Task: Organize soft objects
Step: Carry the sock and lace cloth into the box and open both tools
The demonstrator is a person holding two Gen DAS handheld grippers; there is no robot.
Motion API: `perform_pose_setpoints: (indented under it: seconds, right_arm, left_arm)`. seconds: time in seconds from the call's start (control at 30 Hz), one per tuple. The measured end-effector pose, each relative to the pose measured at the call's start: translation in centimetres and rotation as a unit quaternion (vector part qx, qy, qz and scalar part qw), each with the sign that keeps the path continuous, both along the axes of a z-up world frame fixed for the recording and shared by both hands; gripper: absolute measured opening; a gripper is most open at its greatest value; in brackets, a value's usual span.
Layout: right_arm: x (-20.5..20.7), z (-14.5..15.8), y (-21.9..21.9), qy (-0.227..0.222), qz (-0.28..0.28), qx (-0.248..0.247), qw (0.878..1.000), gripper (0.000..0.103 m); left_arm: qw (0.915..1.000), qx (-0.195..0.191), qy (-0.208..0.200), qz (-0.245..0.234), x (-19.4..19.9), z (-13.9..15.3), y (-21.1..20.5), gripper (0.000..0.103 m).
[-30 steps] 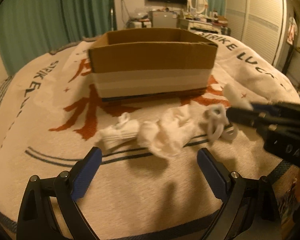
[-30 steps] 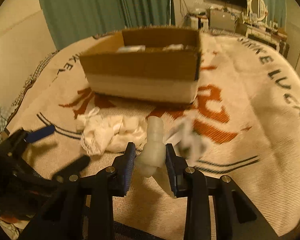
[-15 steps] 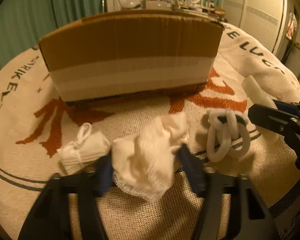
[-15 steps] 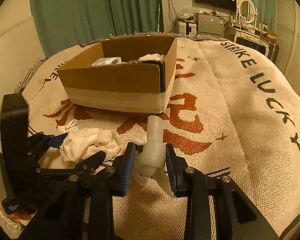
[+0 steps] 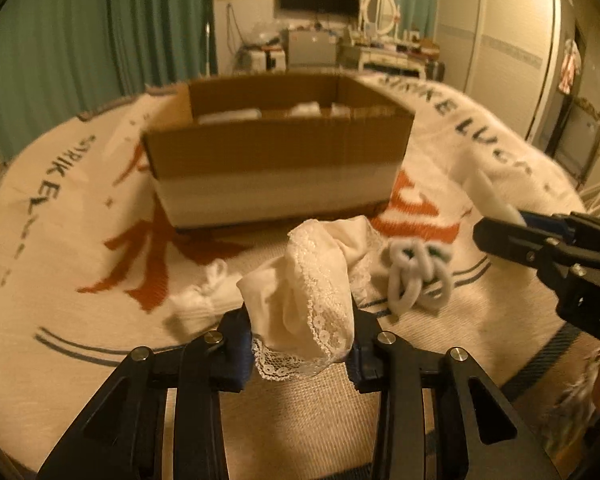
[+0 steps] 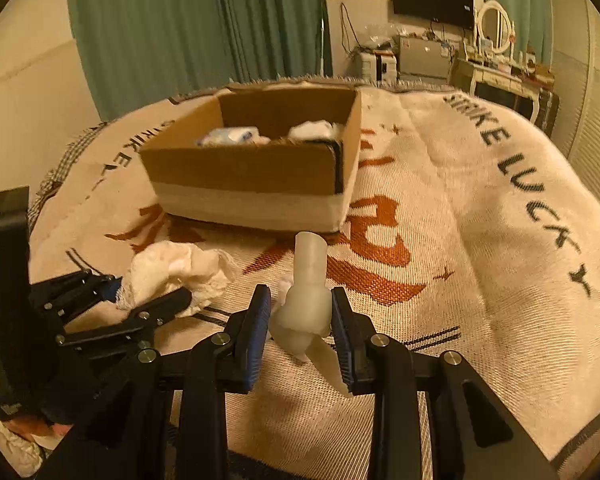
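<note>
Now both loads are meant for the cardboard box (image 5: 276, 152), which serves as the landmark. Left of the box's front wall and near it, a small white bundle (image 5: 204, 292) is left on the blanket (image 5: 60, 240). Directly in front of the box, the lace-trimmed cloth (image 5: 312, 292) is clamped between the closed jaws of the left gripper (image 5: 300, 344) (a loose lace edge hangs below the pads). It is best raised clear of the front wall before being carried over the box's opening. In front of the box's right corner lie white fabric loops (image 5: 418, 276). Further right, the pale soft piece (image 6: 306, 300) is pinched in the right gripper (image 6: 300, 328), jaws shut on it, and is best released inside beside what is already stored.
</note>
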State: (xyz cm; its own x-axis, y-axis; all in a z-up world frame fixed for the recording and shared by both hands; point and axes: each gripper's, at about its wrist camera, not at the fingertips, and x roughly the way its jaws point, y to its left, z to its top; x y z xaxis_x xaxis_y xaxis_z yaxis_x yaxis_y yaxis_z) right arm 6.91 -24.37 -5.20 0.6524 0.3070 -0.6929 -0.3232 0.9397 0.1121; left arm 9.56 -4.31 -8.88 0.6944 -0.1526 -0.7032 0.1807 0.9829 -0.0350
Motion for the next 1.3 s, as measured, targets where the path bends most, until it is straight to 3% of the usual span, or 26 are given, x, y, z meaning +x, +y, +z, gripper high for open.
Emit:
perform_pose_setpoints:
  seconds: [0.2, 0.4, 0.7, 0.83, 0.97, 1.3]
  right_arm:
    - [-1.4, 3.9, 0.3, -0.041, 0.01, 0.0, 0.999, 0.03]
    - [-1.1, 8.1, 1.1, -0.089, 0.023, -0.009, 0.996, 0.03]
    - [4.3, 12.6, 2.4, -0.127, 0.035, 0.002, 0.991, 0.03]
    - [8.0, 13.3, 2.8, -0.128, 0.034, 0.009, 0.991, 0.03]
    - [12.0, 12.3, 3.6, -0.119, 0.025, -0.002, 0.993, 0.03]
    - [19.1, 5.1, 5.0, -0.051, 0.035, 0.009, 0.998, 0.03]
  left_arm:
    - [0.9988, -0.021, -0.044, 0.002, -0.5, 5.2, 0.7, 0.035]
    - [0.9957, -0.018, -0.09, -0.006, 0.0, 9.8, 0.8, 0.035]
    - [0.9918, 0.001, -0.127, -0.011, 5.5, 13.4, 0.4, 0.035]
    - [0.9922, 0.005, -0.124, -0.01, 9.2, 13.0, 0.7, 0.035]
    - [0.9956, 0.003, -0.094, -0.005, 13.0, 11.0, 1.0, 0.035]
    - [0.9979, 0.041, -0.048, -0.011, 17.2, 4.6, 0.6, 0.035]
